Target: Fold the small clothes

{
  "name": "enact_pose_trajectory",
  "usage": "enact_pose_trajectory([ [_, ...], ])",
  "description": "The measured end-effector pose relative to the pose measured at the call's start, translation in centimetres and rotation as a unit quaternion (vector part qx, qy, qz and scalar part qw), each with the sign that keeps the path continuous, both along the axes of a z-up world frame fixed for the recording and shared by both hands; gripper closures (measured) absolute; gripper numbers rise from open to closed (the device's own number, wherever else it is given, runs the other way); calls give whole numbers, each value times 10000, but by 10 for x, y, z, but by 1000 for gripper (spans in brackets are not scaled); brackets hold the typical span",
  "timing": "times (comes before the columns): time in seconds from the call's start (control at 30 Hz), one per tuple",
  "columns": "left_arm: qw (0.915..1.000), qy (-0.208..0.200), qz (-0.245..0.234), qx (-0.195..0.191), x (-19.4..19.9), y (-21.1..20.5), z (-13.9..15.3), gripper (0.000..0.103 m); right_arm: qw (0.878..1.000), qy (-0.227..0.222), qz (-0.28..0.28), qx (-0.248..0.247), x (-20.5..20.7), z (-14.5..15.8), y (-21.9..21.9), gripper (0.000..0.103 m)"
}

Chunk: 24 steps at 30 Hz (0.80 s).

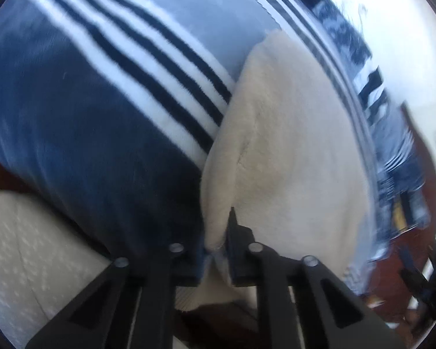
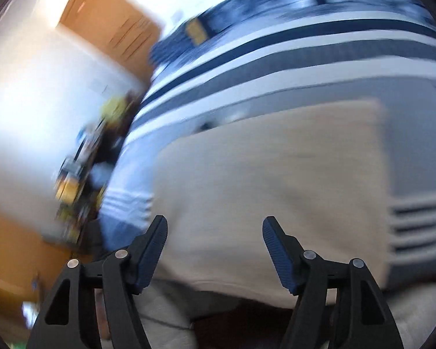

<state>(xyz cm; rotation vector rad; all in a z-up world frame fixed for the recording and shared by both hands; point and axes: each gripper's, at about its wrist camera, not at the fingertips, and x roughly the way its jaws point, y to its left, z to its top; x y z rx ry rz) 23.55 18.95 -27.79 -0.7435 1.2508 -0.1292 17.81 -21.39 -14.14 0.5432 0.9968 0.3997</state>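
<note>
A small blue garment (image 1: 96, 145) with white and dark stripes and a cream fleece lining (image 1: 290, 145) fills the left wrist view. My left gripper (image 1: 218, 250) is shut on the garment's edge, with blue cloth and cream lining pinched between the fingers. In the right wrist view the same garment (image 2: 290, 67) hangs close in front, its cream panel (image 2: 276, 180) facing me. My right gripper (image 2: 215, 232) is open with nothing between its fingers, just in front of the cream panel. Both views are motion-blurred.
A cream speckled cloth (image 1: 29, 247) lies at lower left in the left wrist view. A reddish-brown surface (image 1: 392, 261) shows at lower right. In the right wrist view an orange-brown door or board (image 2: 113, 29), white wall and blurred clutter (image 2: 81, 174) are on the left.
</note>
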Motion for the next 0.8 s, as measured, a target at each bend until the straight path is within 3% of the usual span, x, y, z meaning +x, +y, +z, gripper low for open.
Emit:
enact_pose_trajectory([
  [0.13,9979,-9,215,-611,-9,9,-6,95,9940,569,898,-242,63,4,78,30],
  [0.27,9930,142,314,-1129,-6,21,-19,95,9761,1303,1625,-624,125,-15,166,30],
  [0.5,9928,-25,-1,-1198,-2,28,-16,96,9398,2092,1971,-1847,202,-79,269,31],
  [0.67,9927,-378,-347,-1091,1,28,-3,96,9164,2249,2214,-2462,223,-107,314,32],
  [0.77,9847,-926,-552,-1370,-2,23,18,97,8934,2262,2349,-3089,222,-128,331,41],
  [0.8,9839,-1092,-629,-1263,-3,21,25,97,8879,2238,2351,-3262,221,-131,333,51],
])
